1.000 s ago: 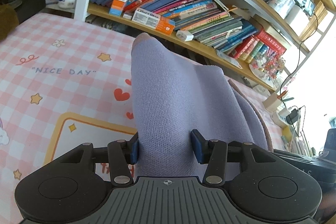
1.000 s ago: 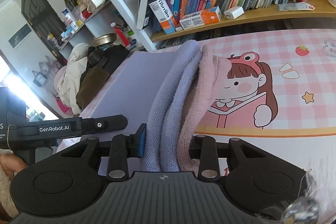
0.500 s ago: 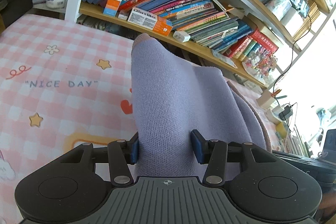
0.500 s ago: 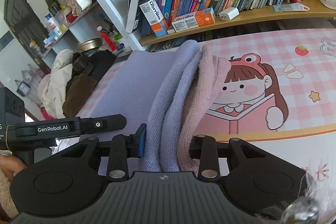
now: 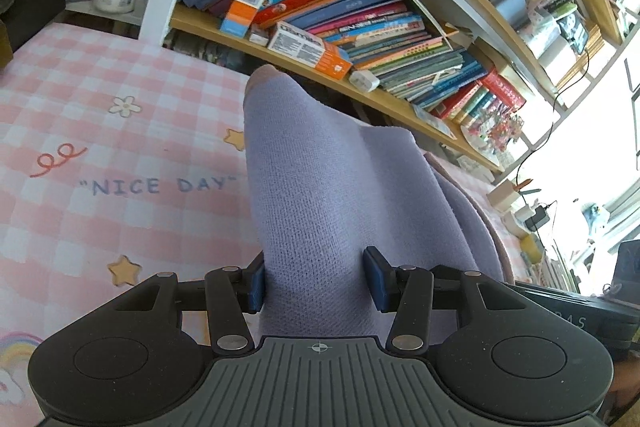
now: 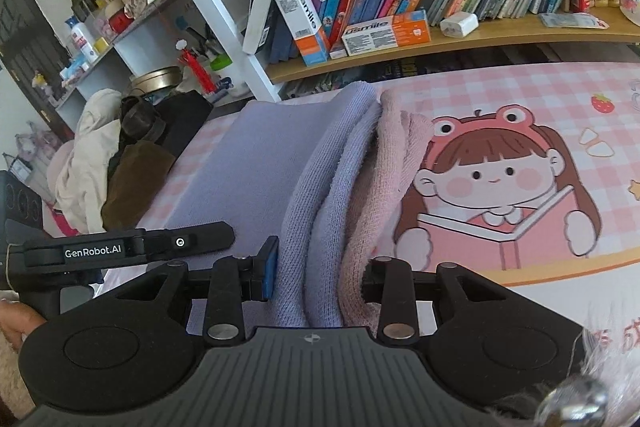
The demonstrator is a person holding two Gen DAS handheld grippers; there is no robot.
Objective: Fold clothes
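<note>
Lavender knit garment (image 5: 320,195) in both hand-held grippers

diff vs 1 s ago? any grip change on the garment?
No grip change. Both tools travelled forward toward the bookshelf, carrying the lavender garment across the pink checked mat. Left tool and right tool stay shut on the fabric, which stays bunched in the same way.

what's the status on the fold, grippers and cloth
Left gripper shut on lavender knit garment. Right gripper shut on its bunched lavender-and-pink edge. Garment lifted between both above the pink checked mat. Nothing in the way.
</note>
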